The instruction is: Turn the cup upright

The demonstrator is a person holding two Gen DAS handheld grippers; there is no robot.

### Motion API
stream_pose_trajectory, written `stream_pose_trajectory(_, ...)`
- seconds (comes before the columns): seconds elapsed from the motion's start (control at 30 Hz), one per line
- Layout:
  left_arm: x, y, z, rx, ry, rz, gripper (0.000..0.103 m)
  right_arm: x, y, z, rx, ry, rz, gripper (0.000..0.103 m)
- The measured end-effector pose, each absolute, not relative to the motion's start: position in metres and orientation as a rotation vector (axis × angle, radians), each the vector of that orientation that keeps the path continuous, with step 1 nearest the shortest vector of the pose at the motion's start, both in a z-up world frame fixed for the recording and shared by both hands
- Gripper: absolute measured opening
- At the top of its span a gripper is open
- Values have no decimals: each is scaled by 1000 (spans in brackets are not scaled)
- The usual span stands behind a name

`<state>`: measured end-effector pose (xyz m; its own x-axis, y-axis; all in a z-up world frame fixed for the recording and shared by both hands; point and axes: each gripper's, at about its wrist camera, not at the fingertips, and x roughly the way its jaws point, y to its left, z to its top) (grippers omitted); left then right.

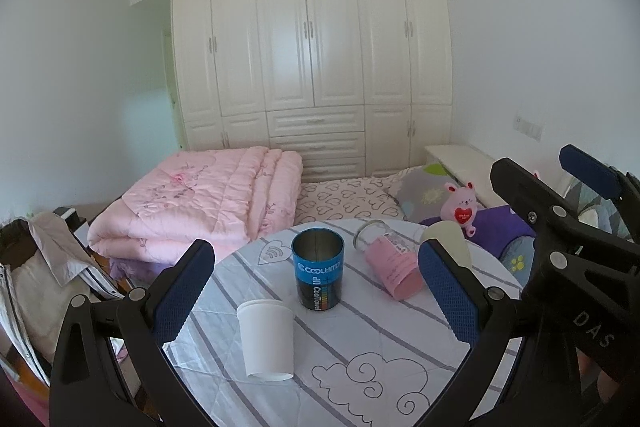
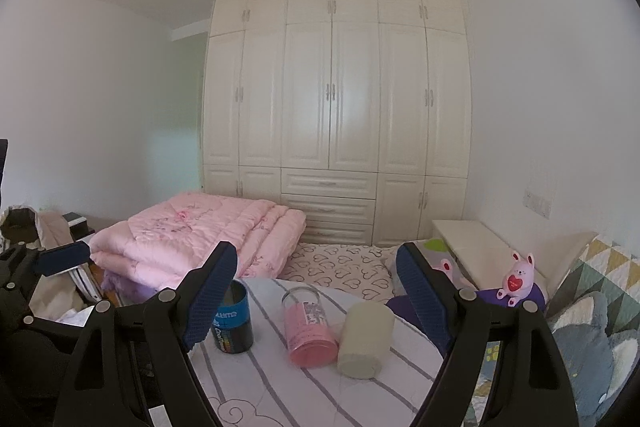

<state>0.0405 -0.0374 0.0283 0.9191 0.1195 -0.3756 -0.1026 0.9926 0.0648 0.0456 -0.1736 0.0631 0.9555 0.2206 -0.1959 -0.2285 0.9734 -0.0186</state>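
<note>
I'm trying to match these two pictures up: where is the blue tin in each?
Left wrist view: blue tin stands upright at table centre, between the open jaws.
Right wrist view: blue tin sits lower left, partly hidden behind the left jaw.
Shared landmark: the pink bottle lying just right of it.

Black two-finger grippers, blue-padded.

Left gripper [image 1: 316, 291]: showing matte black plastic arms, angular and ribbed, widening toward the base; carrying dark blue pads [image 1: 182, 291] with a fine dimpled grid texture on the inner faces; displaying round silver screws at the pivot joints. Right gripper [image 2: 316, 301]: wearing the same black frame, same blue textured fingers [image 2: 212, 297], same silver pivot screws along each arm. Seen from the left wrist view, right gripper's black body bearing pale stamped letters "DAS" on its side, with a flat blue pad tip sticking out above. A sliver of skin peeking below it.
</note>
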Motion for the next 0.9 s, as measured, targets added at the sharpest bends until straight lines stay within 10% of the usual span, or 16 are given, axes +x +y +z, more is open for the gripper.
stream_pose_trajectory(0.9,39,-38,25,56,408,83,103,46,-173,59,-36,212,243,83)
